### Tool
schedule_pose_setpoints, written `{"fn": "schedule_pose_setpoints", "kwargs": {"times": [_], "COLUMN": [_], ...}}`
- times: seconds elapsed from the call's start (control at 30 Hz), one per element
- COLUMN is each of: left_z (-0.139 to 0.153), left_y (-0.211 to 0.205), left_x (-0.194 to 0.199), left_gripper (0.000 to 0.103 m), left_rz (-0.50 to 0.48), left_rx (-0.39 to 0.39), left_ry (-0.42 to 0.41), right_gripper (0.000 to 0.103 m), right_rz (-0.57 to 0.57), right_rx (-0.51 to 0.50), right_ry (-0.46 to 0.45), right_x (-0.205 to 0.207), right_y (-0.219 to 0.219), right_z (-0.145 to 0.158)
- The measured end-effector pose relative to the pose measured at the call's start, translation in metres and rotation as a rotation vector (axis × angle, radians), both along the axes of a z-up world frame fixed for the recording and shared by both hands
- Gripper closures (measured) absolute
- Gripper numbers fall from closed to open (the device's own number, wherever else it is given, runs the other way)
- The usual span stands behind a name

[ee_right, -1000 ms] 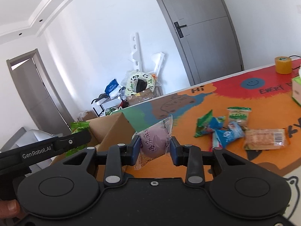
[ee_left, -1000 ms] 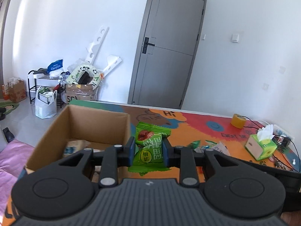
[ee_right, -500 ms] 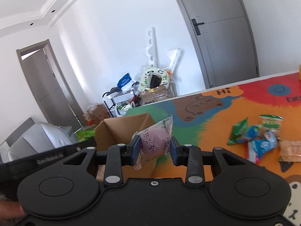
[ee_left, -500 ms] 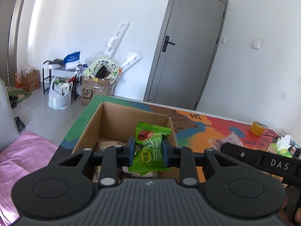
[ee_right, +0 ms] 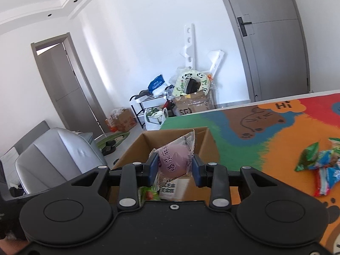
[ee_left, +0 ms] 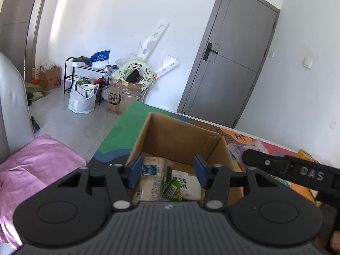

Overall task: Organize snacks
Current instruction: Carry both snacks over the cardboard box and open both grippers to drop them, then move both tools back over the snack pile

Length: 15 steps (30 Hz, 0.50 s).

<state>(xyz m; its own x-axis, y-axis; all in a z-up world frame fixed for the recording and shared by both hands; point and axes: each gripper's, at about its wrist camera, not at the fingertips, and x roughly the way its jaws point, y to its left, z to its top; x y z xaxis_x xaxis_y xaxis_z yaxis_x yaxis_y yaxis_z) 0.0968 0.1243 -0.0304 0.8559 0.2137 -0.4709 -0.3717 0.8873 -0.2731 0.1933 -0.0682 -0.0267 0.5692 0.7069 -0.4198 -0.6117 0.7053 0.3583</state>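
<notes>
1. Since a second ago the green snack packet has left the left gripper; its fingers have just been opening and now stand apart with nothing pressed between them, over the cardboard box.
2. That green packet lies inside the box on pale wrapped packs; its lower end is cut off by the gripper body, and the print on the packs is only partly readable.
3. From the left wrist view the box's near wall is hidden behind the gripper, while its far wall and right wall stand clear and upright.
4. Further right, the right gripper has closed in over the box too; its fingers are pinched on a pink round snack in clear wrap.
5. Below it, box contents show only as slivers: a green scrap and a white label.
6. Right of the box, the table with its colourful mat lies open up to loose snack packets, which are cut by the right frame edge.
7. The box sits near the table's left end, with floor beyond.
</notes>
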Motion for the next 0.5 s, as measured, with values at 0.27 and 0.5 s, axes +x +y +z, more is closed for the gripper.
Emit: {"fn": "schedule_pose_setpoints", "kwargs": {"times": [0.27,0.5], "left_z": [0.001,0.004], "left_y": [0.010,0.002], "left_x": [-0.005,-0.004], "left_gripper": [0.044,0.029], "left_rz": [0.030,0.040], "left_rx": [-0.007,-0.007], "left_ry": [0.003,-0.006], "right_gripper": [0.053,0.046], "right_rz": [0.026,-0.039], "right_rx": [0.015,0.017], "right_ry": [0.038,0.045], "right_x": [0.004,0.004], "right_y": [0.007,-0.019], "right_z": [0.004,0.001]}}
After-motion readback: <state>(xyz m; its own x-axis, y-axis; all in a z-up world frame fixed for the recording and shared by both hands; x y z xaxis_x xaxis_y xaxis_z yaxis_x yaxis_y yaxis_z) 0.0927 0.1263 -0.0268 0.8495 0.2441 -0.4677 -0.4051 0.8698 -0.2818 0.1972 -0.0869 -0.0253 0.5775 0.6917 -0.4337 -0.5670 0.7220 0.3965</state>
